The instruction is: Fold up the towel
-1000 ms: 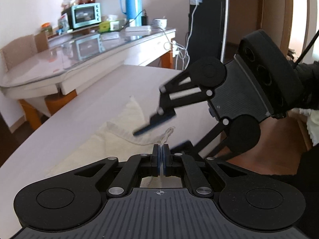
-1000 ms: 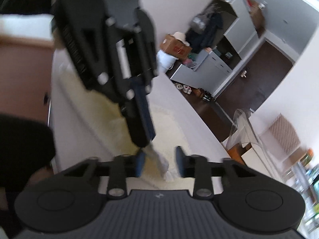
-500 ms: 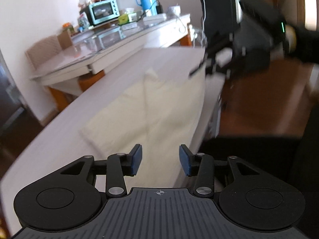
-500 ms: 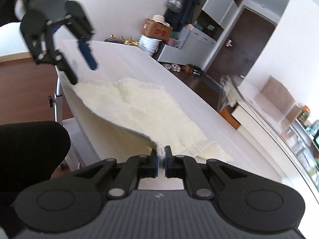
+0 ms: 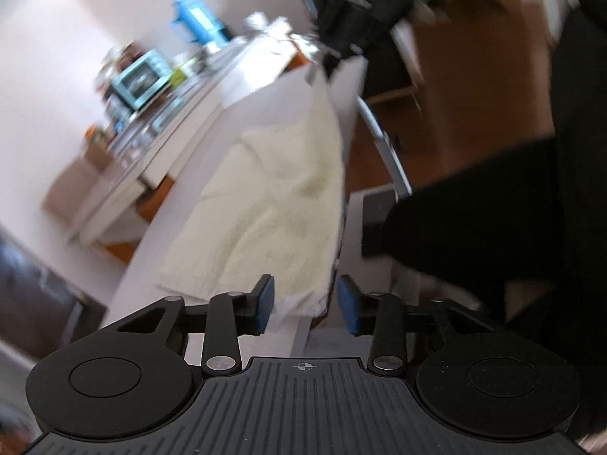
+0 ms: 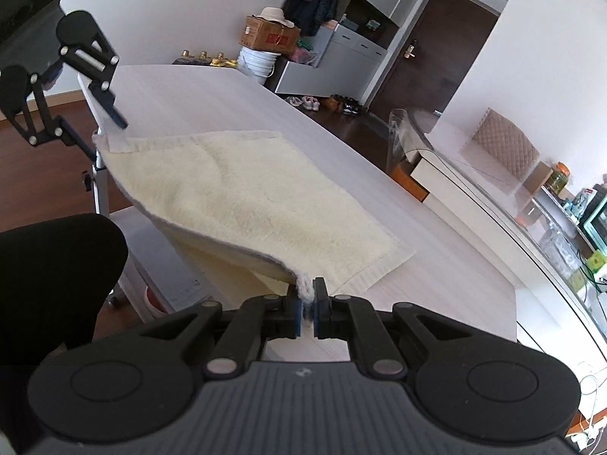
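Item 1. Towel (image 6: 242, 204): cream terry, spread over the near edge of the white counter (image 6: 227, 91). Most of it lies flat ahead of the right fingers; the near long edge hangs off the counter and is lifted into a shallow sling. Judged reason: both near corners are being taken up so that edge can be carried over onto the far half.

Item 2. Right gripper (image 6: 308, 313): fingers closed tight on one near corner of the towel, the frayed tip showing in the narrow slit between the blue pads (image 6: 297, 313). The hold sits at the very corner, probably so the edge stays taut and square when raised.

Item 3. Left gripper (image 5: 305, 303): fingers apart, blue pads (image 5: 265, 299) well separated in its own view. The other near corner of the towel (image 5: 273, 204) sits in the gap between them, not pinched. The right wrist view shows this gripper (image 6: 114, 112) at the far end of the hanging edge, fingertips at the corner band. Judged: lined up to close on that corner; the view is motion-blurred, so contact with the pads cannot be told.

Item 4. Status, by judgement: the fold is not yet made; one corner secured, the second awaiting grip. Risk: lifting with one corner unheld would skew the cloth.

Item 5. Background: second glass-topped table (image 6: 493, 174) beyond the right fingers; teal toaster oven (image 5: 142, 77) far ahead of the left fingers.
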`<state>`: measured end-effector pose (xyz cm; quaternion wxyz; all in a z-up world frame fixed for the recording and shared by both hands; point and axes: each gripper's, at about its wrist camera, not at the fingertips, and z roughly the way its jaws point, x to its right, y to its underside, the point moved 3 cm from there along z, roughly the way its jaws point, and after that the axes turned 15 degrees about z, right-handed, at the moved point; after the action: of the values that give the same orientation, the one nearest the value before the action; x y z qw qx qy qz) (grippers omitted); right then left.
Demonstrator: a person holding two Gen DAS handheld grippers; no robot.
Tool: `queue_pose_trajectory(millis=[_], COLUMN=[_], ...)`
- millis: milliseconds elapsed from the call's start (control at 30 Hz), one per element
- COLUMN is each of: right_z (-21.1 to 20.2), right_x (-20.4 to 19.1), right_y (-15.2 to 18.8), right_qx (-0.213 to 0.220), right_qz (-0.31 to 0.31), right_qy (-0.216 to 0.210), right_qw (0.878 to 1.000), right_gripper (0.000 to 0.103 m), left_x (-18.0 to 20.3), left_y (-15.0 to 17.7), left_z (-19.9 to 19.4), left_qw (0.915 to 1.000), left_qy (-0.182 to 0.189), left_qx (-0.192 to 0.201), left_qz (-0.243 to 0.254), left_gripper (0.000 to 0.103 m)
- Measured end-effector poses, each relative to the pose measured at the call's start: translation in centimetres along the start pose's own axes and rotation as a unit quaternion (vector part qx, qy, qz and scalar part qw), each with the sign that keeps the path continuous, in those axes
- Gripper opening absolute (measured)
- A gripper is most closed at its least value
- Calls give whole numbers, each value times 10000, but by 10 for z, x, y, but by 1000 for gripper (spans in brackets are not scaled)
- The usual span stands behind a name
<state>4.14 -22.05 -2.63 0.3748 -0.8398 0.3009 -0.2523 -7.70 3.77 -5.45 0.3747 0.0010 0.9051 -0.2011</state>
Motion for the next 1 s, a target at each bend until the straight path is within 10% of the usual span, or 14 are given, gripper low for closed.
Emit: queue_pose_trajectory(millis=[167,467,1000], right_z=[-3,-13,109], right_x=[1,31,164], right_y=[6,1,-77], right_qx=[-82,-418,-1002], right_qz=[50,798,2318], right_qy=[-12,-905,-2306], right_qw=[10000,9918,9397], right_gripper=[7,7,4], left_x=[6,-63,-201], left_y=[-5,5,45], left_z=[4,-10,89], left_qw=[9993,9929,9765], left_qy=[323,527,313], left_qx=[24,208,-460], left_qz=[183,-1050,-2082], left_gripper=[6,6,6])
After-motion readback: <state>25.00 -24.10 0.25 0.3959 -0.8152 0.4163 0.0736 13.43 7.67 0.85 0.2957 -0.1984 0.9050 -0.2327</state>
